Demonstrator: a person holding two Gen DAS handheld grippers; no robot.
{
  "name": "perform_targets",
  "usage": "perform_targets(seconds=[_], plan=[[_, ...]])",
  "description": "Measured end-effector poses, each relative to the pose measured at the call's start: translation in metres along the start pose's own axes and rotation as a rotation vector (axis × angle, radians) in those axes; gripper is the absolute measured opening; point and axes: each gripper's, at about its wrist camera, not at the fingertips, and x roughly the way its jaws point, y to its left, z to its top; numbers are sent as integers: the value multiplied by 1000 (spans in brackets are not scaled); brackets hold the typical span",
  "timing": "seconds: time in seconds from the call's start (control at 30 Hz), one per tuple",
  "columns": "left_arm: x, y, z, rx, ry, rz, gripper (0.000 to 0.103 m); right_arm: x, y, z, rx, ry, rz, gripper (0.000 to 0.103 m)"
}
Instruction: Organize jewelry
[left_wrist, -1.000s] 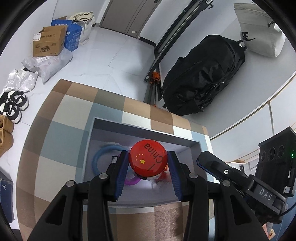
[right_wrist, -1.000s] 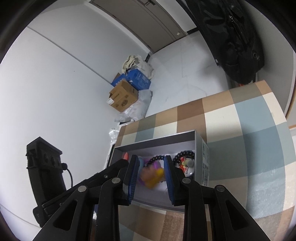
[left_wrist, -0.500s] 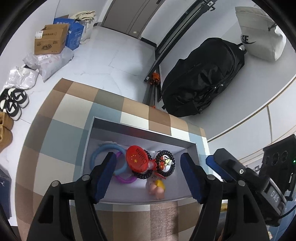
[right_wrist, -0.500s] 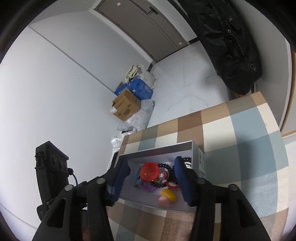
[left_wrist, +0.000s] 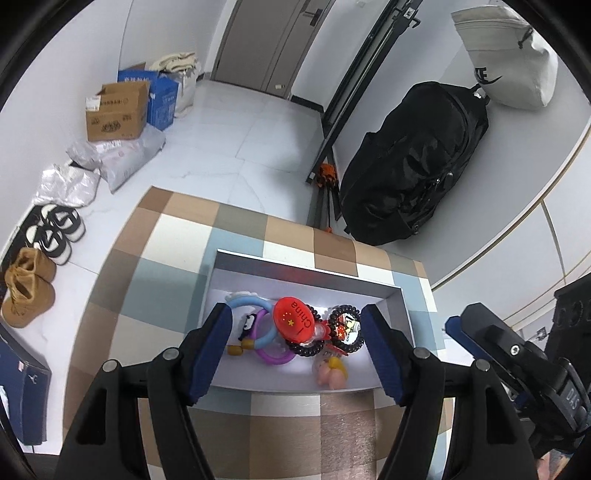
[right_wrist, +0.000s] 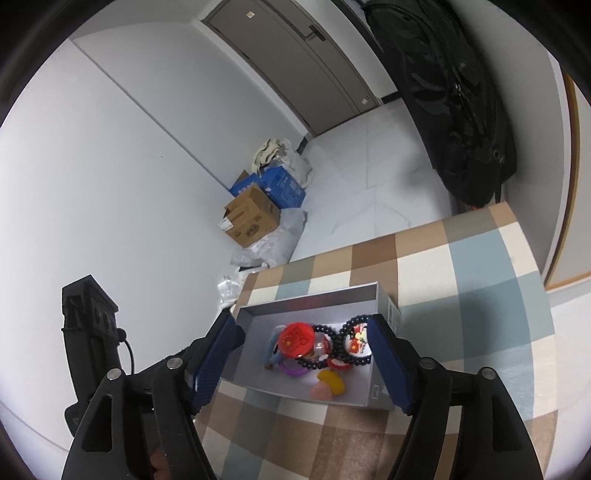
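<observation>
Jewelry sits heaped in the grey box (left_wrist: 236, 275) on the checkered tablecloth (left_wrist: 166, 251), and from the left wrist view we're looking straight down into it. Left gripper (left_wrist: 297, 354) hangs above the box's near edge, jaws spread wide, nothing between the blue pads (left_wrist: 212, 350). Down inside: a red round badge (left_wrist: 293, 319) printed "China" with yellow stars, lying on top of the pile, touching a black bead bracelet (left_wrist: 343, 328) to its right. A light blue ring (left_wrist: 245, 306) and a purple ring (left_wrist: 275, 354) overlap on the left side, and a yellow-and-pink trinket (left_wrist: 332, 373) rests against the near wall. The right gripper's body pokes in at the lower right of this view. Beyond the table, a black backpack (left_wrist: 410, 162) leans on the wall and a cardboard box (left_wrist: 118, 112) stands on the floor.

Over to the right wrist view: right gripper (right_wrist: 308, 362) hovers over the same grey box (right_wrist: 325, 297), jaws also wide apart and holding nothing. The red badge (right_wrist: 295, 339) is in the middle, the black beads (right_wrist: 341, 338) loop beside it in a figure-eight, the purple ring (right_wrist: 293, 371) peeks from beneath, and the yellow-and-pink piece (right_wrist: 330, 386) lies nearest the front wall. Checkered cloth (right_wrist: 461, 295) spreads out to the right.
</observation>
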Motion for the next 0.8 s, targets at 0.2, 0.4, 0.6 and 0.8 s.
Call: perform_targets(seconds=[0.2,0.4,0.6,0.8], plan=[[-16,-5,-6,39,-72,45,72,-17,11,-6,-55,-44,-2,87],[-34,-8,-17,85,-150,90,81,-33,26,-16,-133,-82,-4,97],[-48,-10,-29,119,-198,133,82,-46,38,-30,-226,-133,-16,103],[-61,-9,-41,135,-228,164,82,-56,40,-45,-272,-152,-38,103]])
